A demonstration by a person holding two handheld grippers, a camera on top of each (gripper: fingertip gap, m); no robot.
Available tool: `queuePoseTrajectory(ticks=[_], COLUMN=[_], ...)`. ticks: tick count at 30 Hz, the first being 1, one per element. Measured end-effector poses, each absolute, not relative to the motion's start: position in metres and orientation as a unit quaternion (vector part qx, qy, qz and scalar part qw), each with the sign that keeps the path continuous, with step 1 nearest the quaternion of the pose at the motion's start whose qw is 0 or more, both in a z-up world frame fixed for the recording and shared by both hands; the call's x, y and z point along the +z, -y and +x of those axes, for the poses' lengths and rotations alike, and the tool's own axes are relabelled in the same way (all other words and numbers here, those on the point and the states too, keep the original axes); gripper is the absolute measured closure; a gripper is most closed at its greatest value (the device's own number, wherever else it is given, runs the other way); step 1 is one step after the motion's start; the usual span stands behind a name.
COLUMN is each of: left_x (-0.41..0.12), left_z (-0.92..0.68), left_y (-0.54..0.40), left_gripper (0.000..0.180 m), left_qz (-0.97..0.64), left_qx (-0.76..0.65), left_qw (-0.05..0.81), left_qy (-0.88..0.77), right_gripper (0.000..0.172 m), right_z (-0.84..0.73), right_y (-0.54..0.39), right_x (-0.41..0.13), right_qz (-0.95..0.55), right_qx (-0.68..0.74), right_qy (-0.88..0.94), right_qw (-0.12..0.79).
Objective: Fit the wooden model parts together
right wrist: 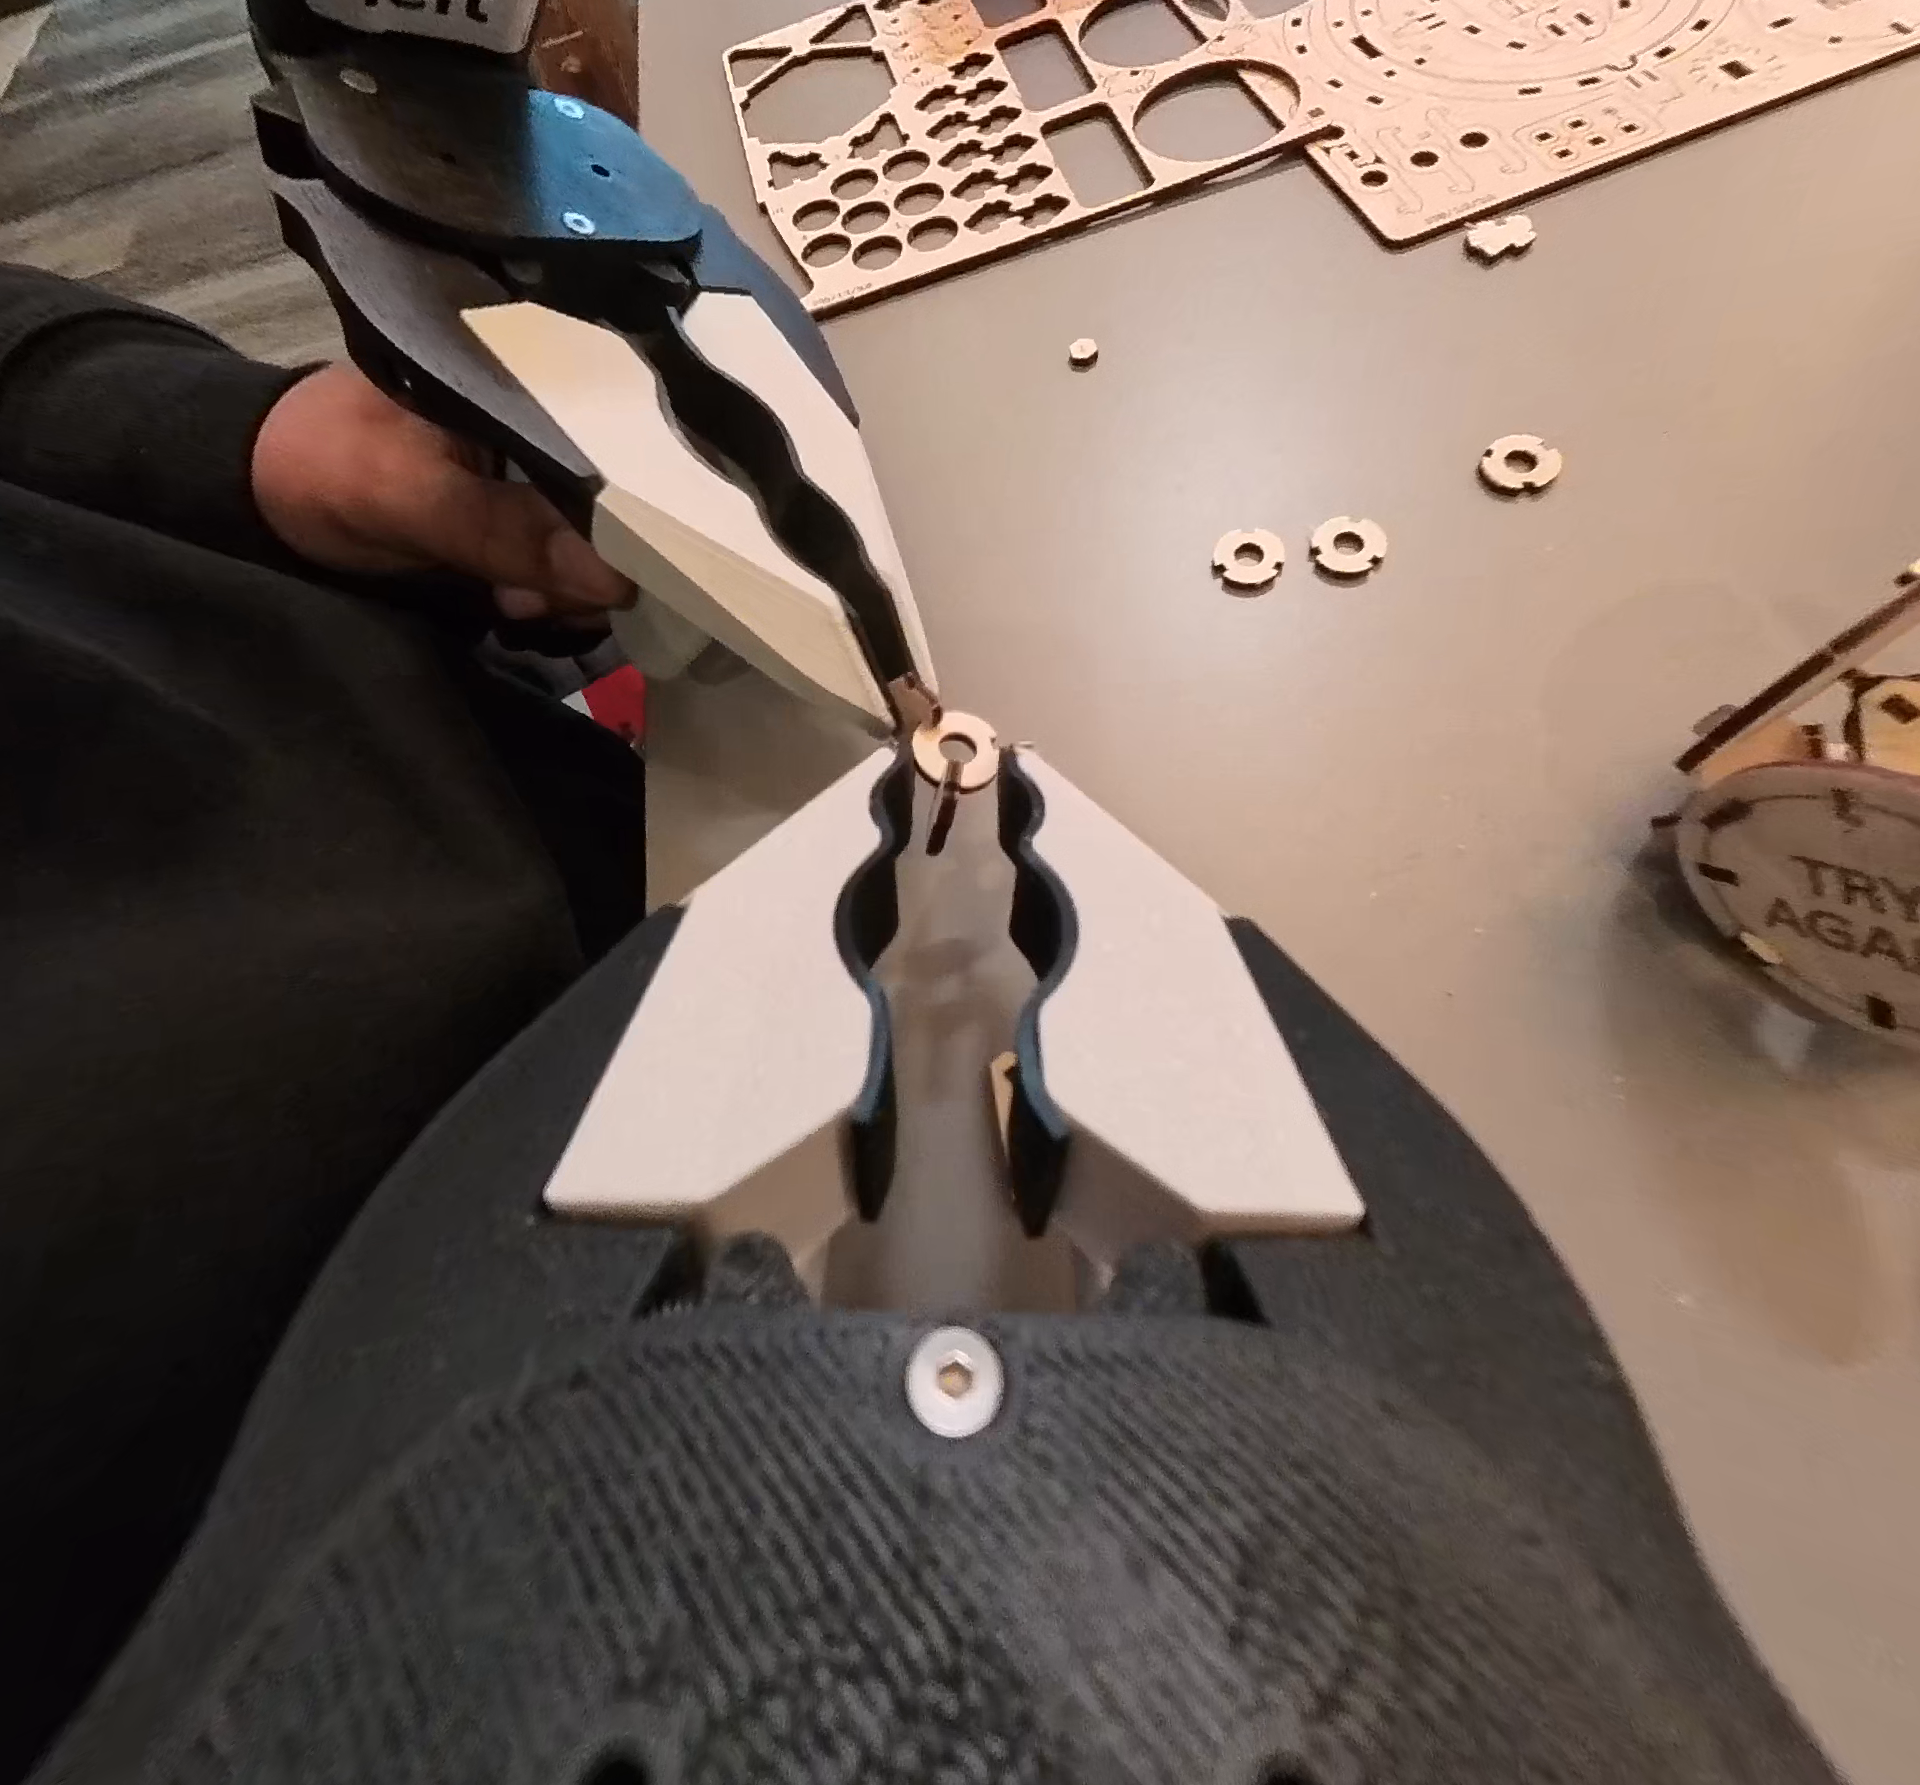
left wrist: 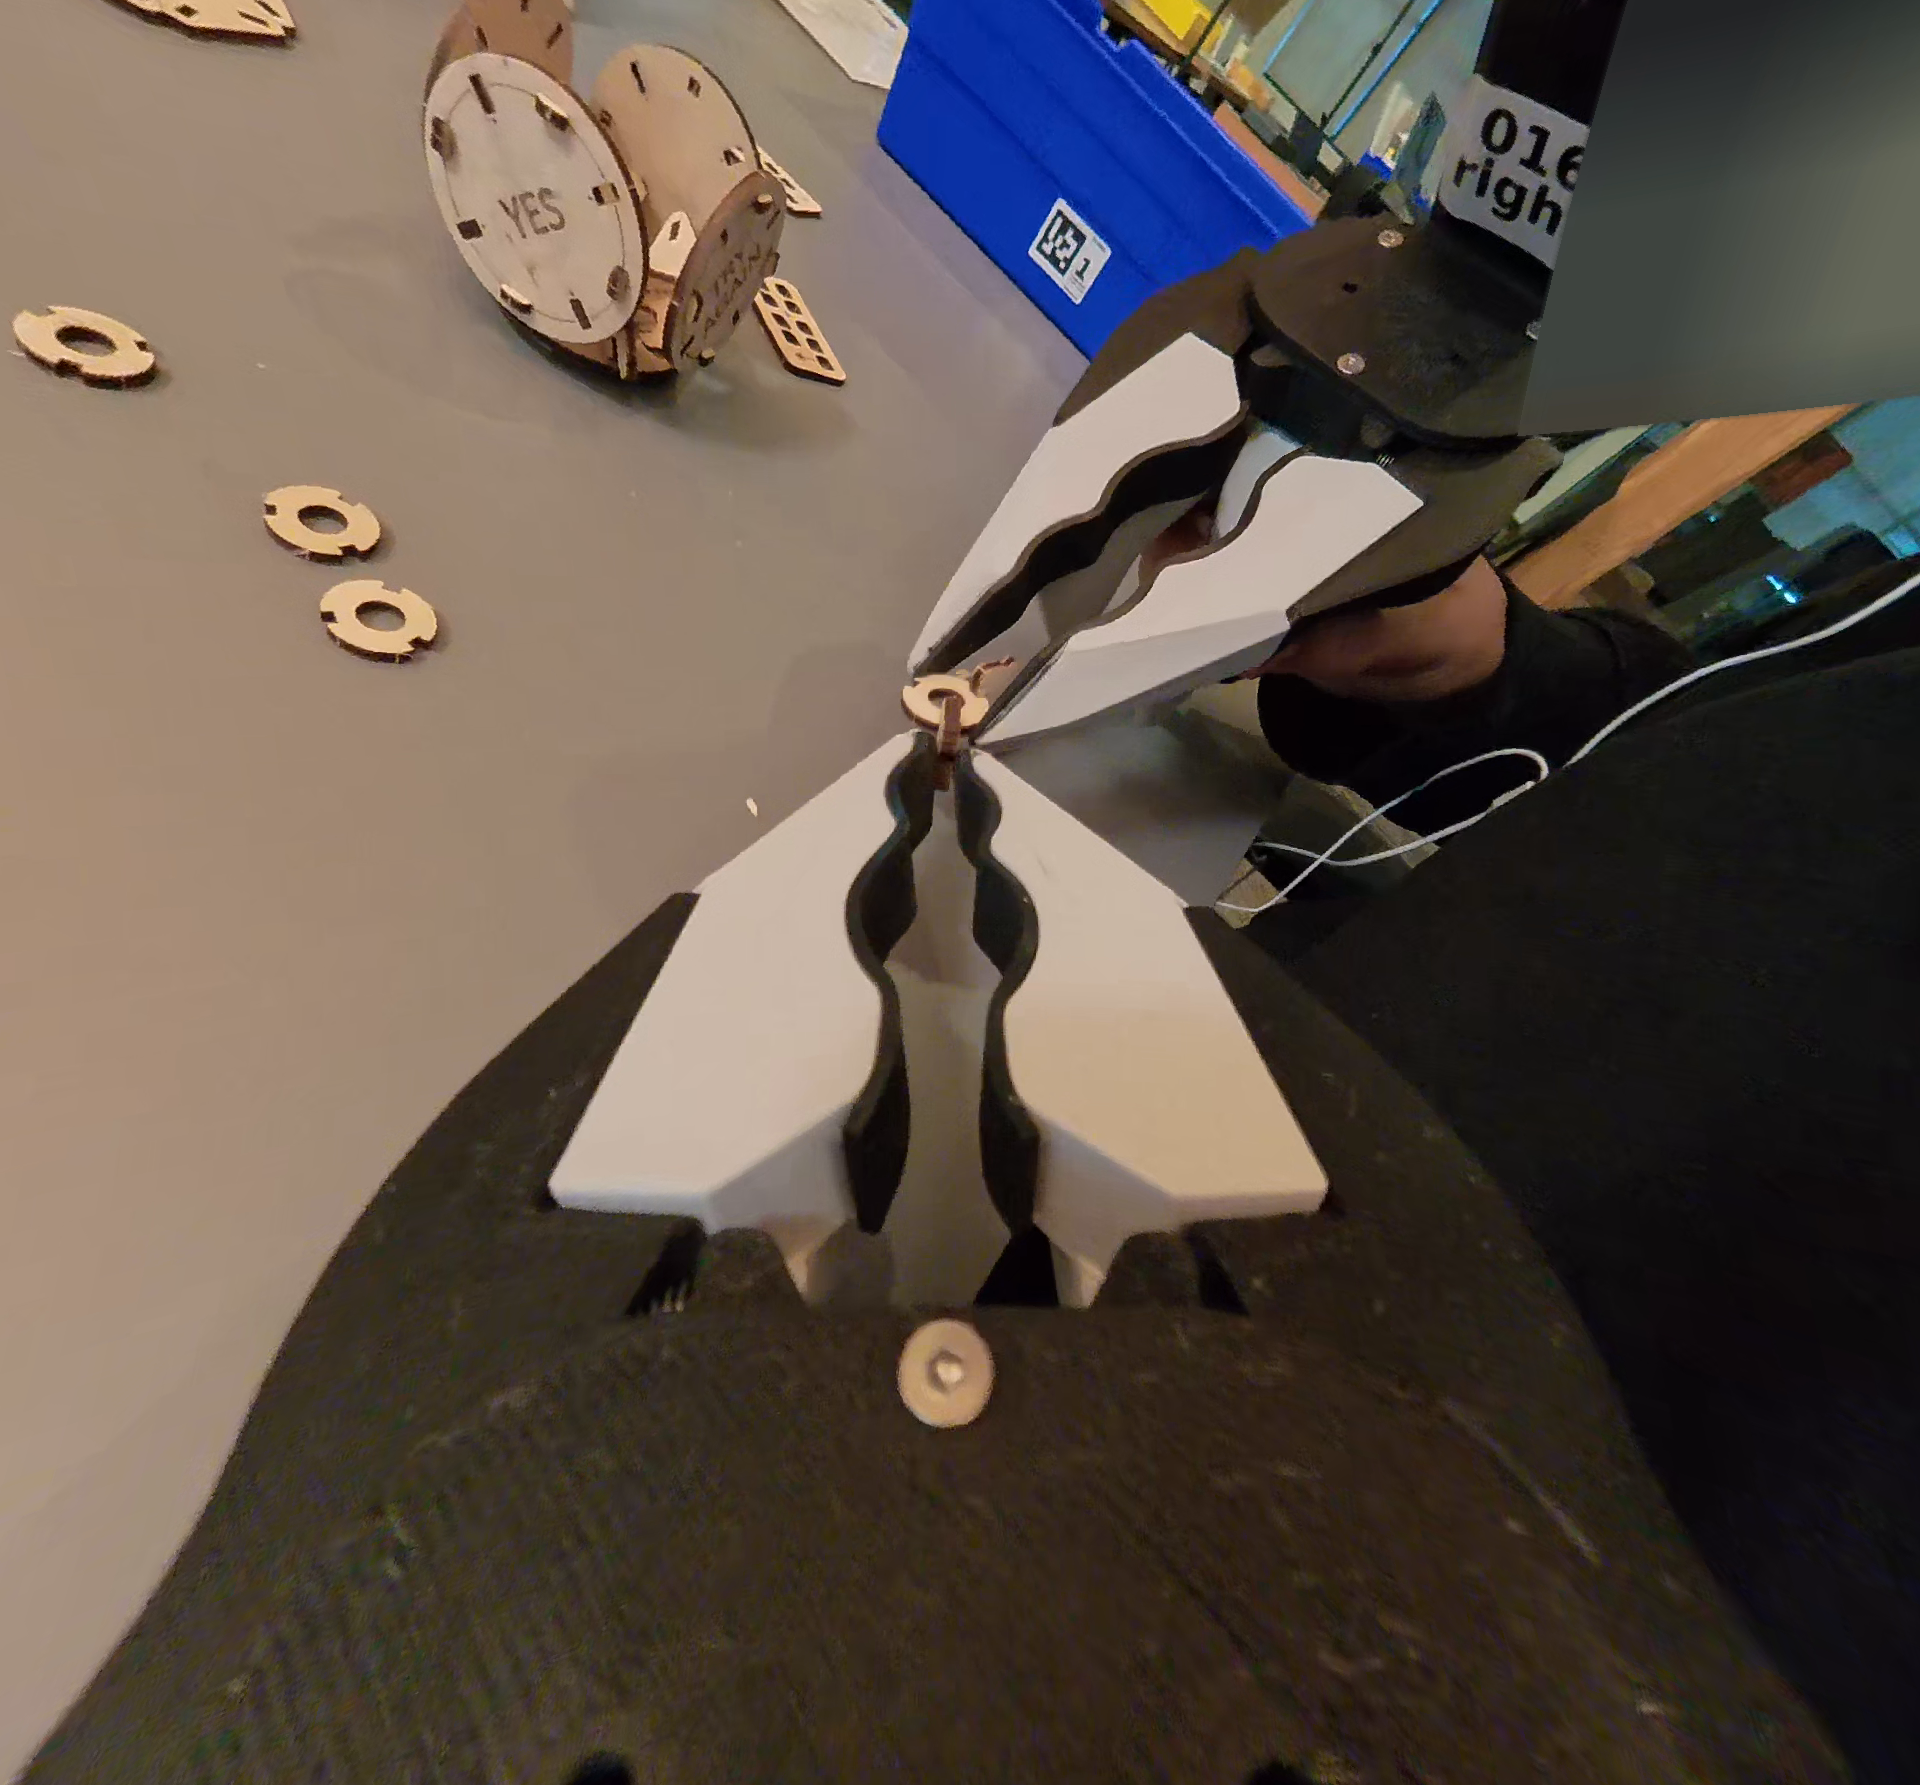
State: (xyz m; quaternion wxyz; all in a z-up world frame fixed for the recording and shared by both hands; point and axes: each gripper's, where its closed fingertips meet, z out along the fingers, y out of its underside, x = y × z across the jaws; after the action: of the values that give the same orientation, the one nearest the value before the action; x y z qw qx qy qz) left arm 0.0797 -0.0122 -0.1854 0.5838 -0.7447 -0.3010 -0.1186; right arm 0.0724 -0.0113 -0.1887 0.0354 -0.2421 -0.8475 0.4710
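- The left tool (right wrist: pixel 906 696) comes down from the upper left at a steep slant, a hand (right wrist: pixel 416 499) in a dark sleeve wrapped round its grip. Its fingers are closed to a point on a small thin wooden peg (right wrist: pixel 908 696), which sticks out past the tips.
- The two tools meet tip to tip above the grey table (right wrist: pixel 1195 800), near its edge.
- Between them sits a small round flat wooden ring with a centre hole (right wrist: pixel 952 748); the peg reaches it, and a second thin wooden piece (right wrist: pixel 940 816) hangs edge-on from it.
- The right tool (right wrist: pixel 951 779) points forward and level, its jaws a narrow way apart. The ring lies between its black pads, which seem to press its edges, though I cannot be sure on both sides.
- Farther right, three loose notched wooden rings (right wrist: pixel 1349 546) lie flat on the table, with cut-out wooden sheets (right wrist: pixel 1039 125) behind them and a round wooden disc assembly (right wrist: pixel 1808 904) at the far right.
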Motion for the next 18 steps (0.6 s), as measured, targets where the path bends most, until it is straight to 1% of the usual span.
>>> queuePoseTrajectory(ticks=[4,10,14,18], left_x=[-0.1919,-0.1963,-0.1961,-0.1968], left_z=[0.0830,0.0848,0.0858,0.0861], left_y=[0.0120,0.0120,0.0103,0.0105], left_gripper=[0.180,0.180,0.180,0.180], left_qz=[-0.759,-0.777,-0.777,-0.778], left_qx=[-0.124,-0.096,-0.097,-0.098], left_qw=[0.565,0.553,0.555,0.554], left_qy=[0.299,0.285,0.281,0.279], right_gripper=[0.157,0.157,0.157,0.157], right_z=[0.0753,0.0769,0.0776,0.0782], right_y=[0.0111,0.0112,0.0096,0.0098], right_x=[-0.1942,-0.1987,-0.1982,-0.1989], right_qz=[-0.241,-0.241,-0.245,-0.239], right_qx=[0.478,0.486,0.497,0.493], right_qy=[0.844,0.840,0.833,0.836], right_qw=[0.028,0.023,0.012,0.020])
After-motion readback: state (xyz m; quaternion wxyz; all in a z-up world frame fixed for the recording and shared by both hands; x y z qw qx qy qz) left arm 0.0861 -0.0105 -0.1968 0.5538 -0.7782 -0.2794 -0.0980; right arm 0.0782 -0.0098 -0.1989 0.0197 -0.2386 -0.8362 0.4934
